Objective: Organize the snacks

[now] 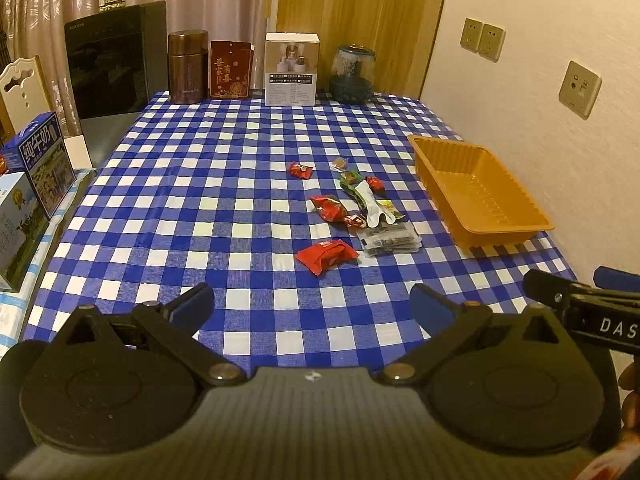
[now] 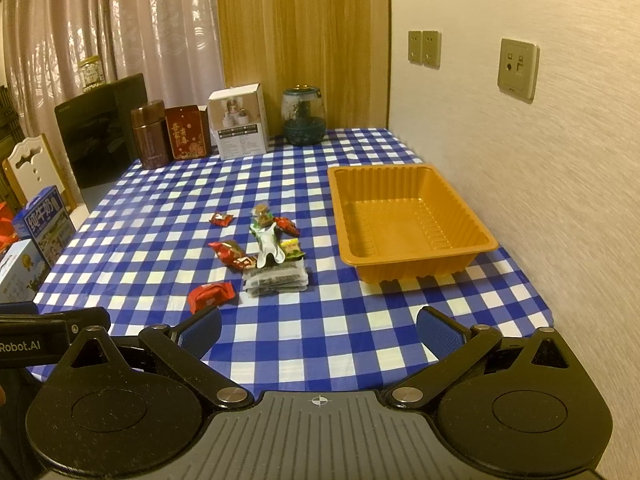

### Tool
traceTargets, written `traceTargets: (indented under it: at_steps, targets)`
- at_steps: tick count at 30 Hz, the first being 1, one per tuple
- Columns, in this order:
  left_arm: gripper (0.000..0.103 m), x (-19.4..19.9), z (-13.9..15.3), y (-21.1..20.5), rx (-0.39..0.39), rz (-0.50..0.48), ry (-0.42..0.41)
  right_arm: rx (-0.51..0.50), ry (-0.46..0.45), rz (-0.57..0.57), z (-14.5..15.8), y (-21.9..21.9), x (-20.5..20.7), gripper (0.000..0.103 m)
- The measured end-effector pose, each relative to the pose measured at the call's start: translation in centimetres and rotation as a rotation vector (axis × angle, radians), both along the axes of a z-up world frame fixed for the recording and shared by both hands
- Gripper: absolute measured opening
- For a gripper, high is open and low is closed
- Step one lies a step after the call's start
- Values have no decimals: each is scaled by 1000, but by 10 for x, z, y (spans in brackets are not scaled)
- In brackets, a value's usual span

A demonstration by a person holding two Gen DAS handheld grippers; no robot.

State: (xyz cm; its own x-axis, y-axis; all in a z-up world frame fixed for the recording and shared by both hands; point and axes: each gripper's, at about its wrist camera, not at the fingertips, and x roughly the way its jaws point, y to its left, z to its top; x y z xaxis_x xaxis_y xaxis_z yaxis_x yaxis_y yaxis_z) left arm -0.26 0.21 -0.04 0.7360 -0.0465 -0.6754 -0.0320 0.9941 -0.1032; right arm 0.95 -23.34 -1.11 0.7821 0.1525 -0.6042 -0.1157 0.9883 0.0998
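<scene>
Left claw [image 1: 312, 306]: spread wide, nothing held, low over the checked cloth [image 1: 224, 200].
Right claw [image 2: 319, 332]: likewise wide and empty.
Nearest snack: red packet [image 2: 211, 295], just ahead-left of the right claw; best pinched across its short side.
Beyond: dark packet stack [image 2: 276, 279], then a loose cluster.
Tray [image 2: 416, 258]: ahead-right, empty, path unobstructed.
Farthest: tins and boxes, well clear.

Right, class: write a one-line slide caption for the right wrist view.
Open right tongs face wrapped snacks scattered beside an empty orange tray on a blue checked tablecloth.
</scene>
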Motion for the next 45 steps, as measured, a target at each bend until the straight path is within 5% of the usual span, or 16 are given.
traceTargets:
  at_steps: [45]
  targets:
    - [103, 0, -1, -1, -2, 2, 3, -1, 2, -1, 1, -2, 0, 103]
